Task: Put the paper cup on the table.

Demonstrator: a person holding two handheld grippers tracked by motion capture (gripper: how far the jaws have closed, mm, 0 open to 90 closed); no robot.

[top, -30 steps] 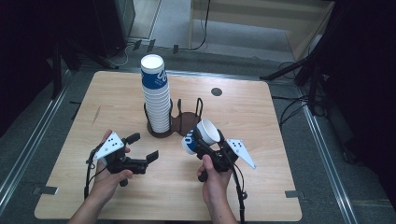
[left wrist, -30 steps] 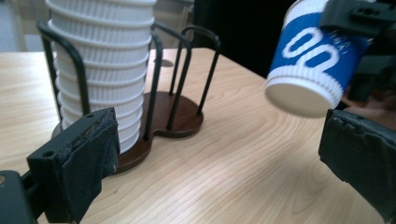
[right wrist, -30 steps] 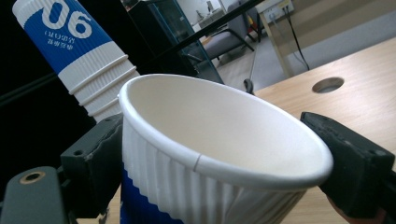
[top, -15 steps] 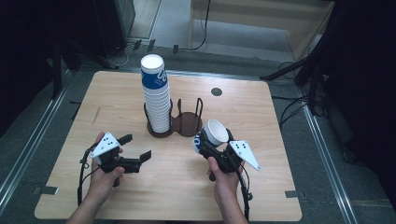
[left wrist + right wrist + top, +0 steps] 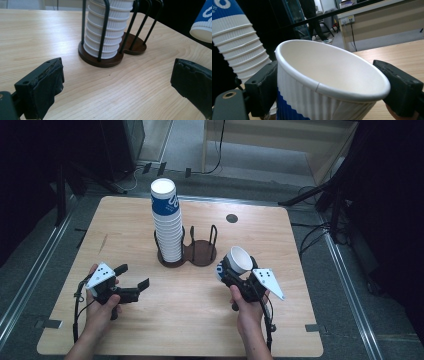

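The right claw (image 5: 231,270) has a single paper cup (image 5: 237,260) pinched across its ribbed body, jaws on either side just under the rim, mouth tipped up & away from the person. In the right gripper view the cup (image 5: 329,85) sits squarely between both pads, so that's a firm hold, not a near miss. A sec ago the same cup was closer in to the wire holder (image 5: 192,251); now it's been drawn back toward the person's side & a bit to the right, clear of the holder & the tall stack of cups (image 5: 167,227) standing in its left ring. The right ring is bare.

The left claw (image 5: 131,282) is wide apart w/ nothing in it, hovering low over the bench (image 5: 125,215) on the near left. It has slid further left & toward the person vs a sec ago. In the left gripper view its two pads (image 5: 47,82) frame bare wood, w/ the stack (image 5: 107,30) & holder base ahead of it.

What it means, as I read it: one cup is off the stack & free, both hands have backed away from the holder. Prob next is either setting the cup down on open bench or dropping it into the bare ring. The left claw looks parked, not reaching. Main risk is crushing the thin wall or letting the cup tip, since it's held at a slant
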